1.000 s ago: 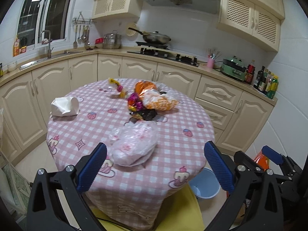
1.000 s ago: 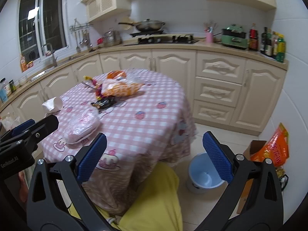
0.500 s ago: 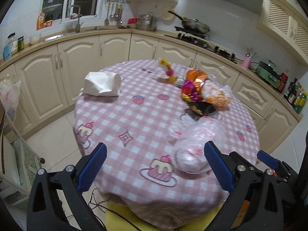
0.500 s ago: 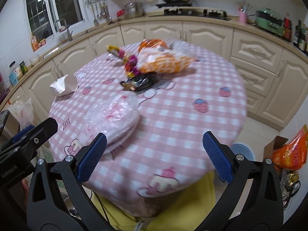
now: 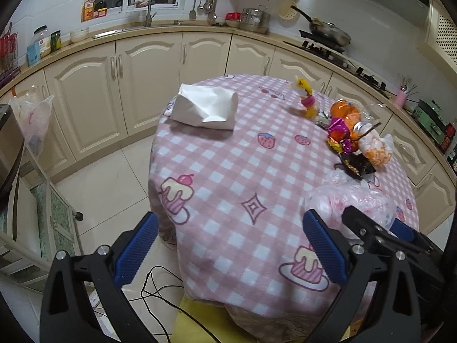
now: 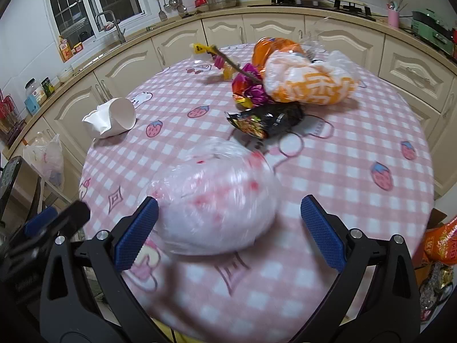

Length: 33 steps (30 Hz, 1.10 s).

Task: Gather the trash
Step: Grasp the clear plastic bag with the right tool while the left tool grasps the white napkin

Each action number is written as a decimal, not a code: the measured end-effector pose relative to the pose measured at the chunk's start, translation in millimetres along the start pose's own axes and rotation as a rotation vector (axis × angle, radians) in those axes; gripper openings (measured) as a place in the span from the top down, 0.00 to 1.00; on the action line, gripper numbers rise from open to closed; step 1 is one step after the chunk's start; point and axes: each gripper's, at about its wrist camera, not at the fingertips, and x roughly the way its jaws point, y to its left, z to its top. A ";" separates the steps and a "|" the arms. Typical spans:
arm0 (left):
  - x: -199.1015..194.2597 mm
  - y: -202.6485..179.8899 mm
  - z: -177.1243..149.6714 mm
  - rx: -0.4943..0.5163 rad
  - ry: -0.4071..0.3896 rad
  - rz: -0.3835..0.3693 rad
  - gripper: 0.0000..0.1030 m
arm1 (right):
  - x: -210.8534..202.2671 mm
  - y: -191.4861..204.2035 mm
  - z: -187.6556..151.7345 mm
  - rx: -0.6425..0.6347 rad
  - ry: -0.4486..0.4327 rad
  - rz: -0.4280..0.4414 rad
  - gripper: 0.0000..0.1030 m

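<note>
Both tools are spread wide and hold nothing: the right tool (image 6: 228, 231) hovers over the table (image 6: 357, 200) with the pink bag (image 6: 217, 200) just ahead between its fingers, the left tool (image 5: 228, 248) at the table's edge, wrappers (image 6: 268, 120) farther ahead.
</note>
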 end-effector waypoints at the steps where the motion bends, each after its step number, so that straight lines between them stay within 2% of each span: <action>1: 0.7 0.3 0.5 -0.001 0.002 0.003 0.04 | 4.6 1.6 2.5 0.003 0.000 0.011 0.05; 4: 1.5 1.5 1.3 -0.001 0.005 0.012 0.04 | 17.7 2.2 7.6 0.020 0.001 0.043 0.06; 5: 2.2 1.5 2.1 -0.001 0.006 0.013 0.04 | 21.4 1.1 8.7 0.033 0.006 0.047 0.11; 7: 2.8 2.2 3.9 -0.002 0.008 0.014 0.04 | 17.8 -1.2 10.8 0.048 -0.029 0.059 0.38; 11: 4.0 4.0 8.5 -0.007 -0.001 0.030 0.04 | 9.6 -10.8 9.9 0.080 -0.036 0.111 0.47; 16: 10.1 9.3 19.8 -0.023 0.005 0.031 0.04 | -11.6 -31.4 11.2 0.145 -0.063 0.120 0.51; 20: 15.7 13.7 31.0 -0.032 -0.001 0.043 0.04 | -33.6 -47.5 17.2 0.194 -0.085 0.167 0.51; 24: 21.3 17.3 47.6 -0.031 -0.019 0.056 0.04 | -51.0 -51.5 26.7 0.184 -0.123 0.210 0.51; 28: 29.0 19.6 65.0 -0.030 -0.037 0.033 0.04 | -63.9 -52.6 43.4 0.171 -0.225 0.166 0.51; 33: 50.9 18.2 93.7 -0.004 -0.036 0.037 0.04 | -61.0 -55.1 65.0 0.174 -0.264 0.149 0.51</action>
